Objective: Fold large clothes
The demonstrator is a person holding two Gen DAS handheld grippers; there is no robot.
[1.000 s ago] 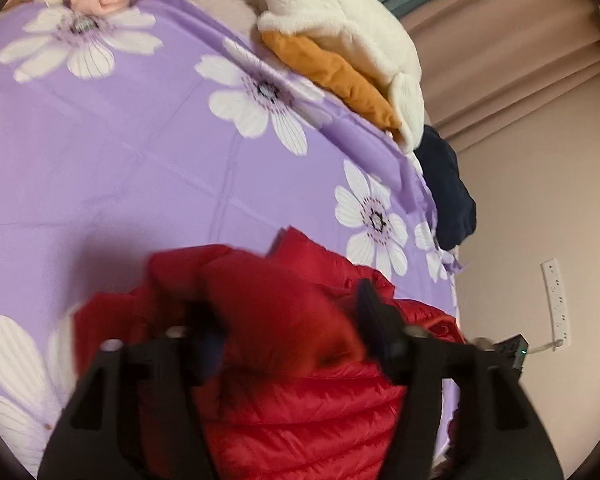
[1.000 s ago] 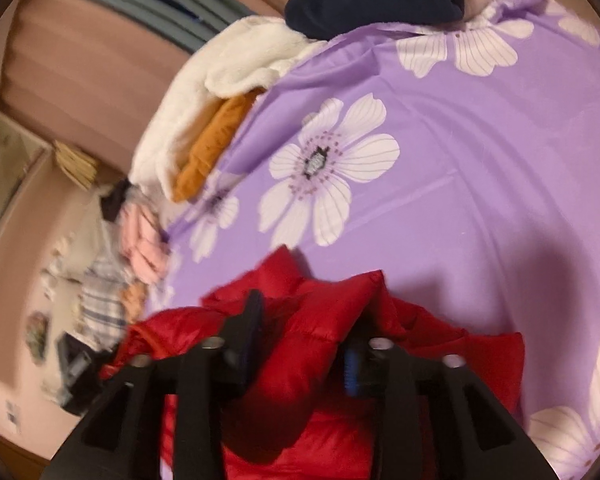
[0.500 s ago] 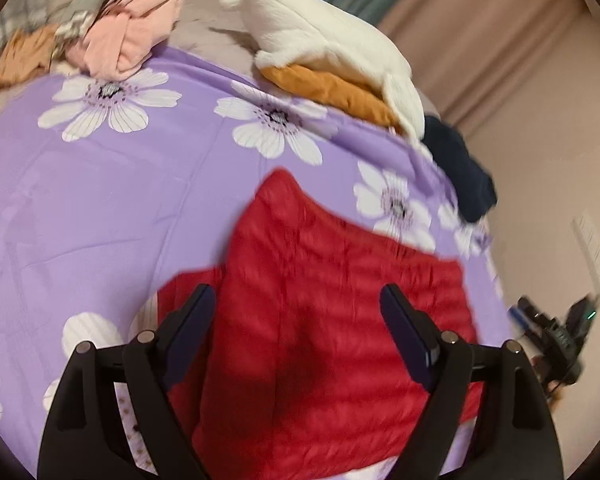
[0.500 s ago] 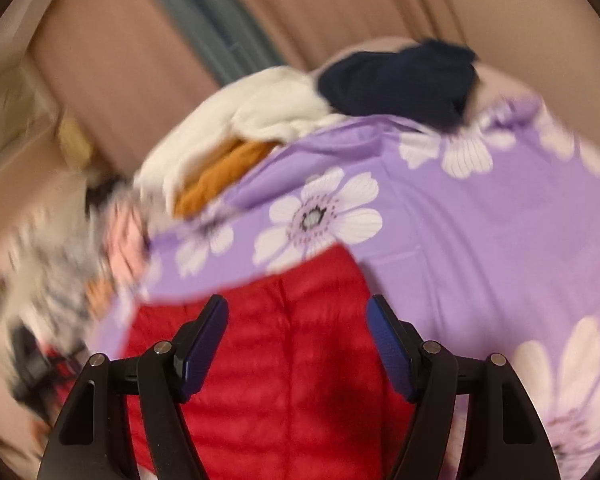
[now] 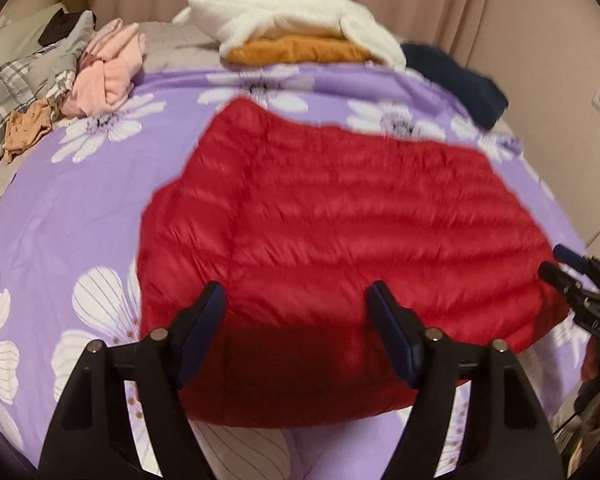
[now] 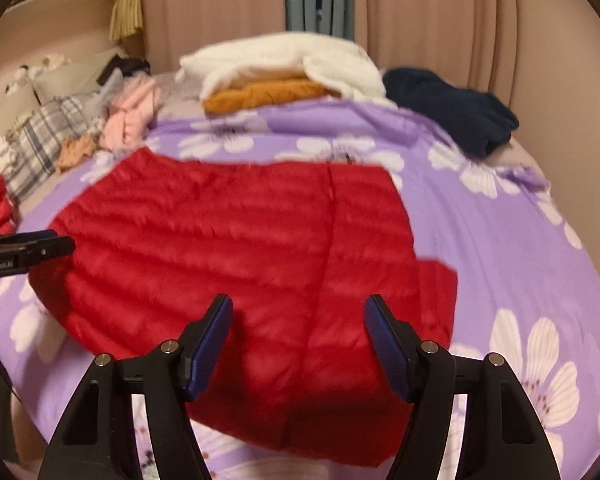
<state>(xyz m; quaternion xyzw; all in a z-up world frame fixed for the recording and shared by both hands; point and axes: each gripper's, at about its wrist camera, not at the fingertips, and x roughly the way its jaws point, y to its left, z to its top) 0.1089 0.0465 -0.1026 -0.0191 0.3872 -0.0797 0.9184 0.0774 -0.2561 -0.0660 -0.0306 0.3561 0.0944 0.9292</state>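
The red puffer jacket [image 5: 332, 240] is lying spread flat across the purple flowered bedsheet [image 5: 60, 208], filling the middle of both wrist views (its quilted rows running side to side). The left gripper [image 5: 296, 332] is hovering over the jacket's near hem at 6 o'clock, jaws spread wide and holding nothing. The right gripper [image 6: 298, 340] is hovering likewise, jaws spread apart and clear of the fabric. At 12 o'clock a white fleece [image 5: 292, 16] is resting on an orange garment [image 5: 300, 50]; a navy garment [image 5: 460, 80] is lying at 1 o'clock, and pink clothes [image 5: 108, 68] are bunching at 10 o'clock.
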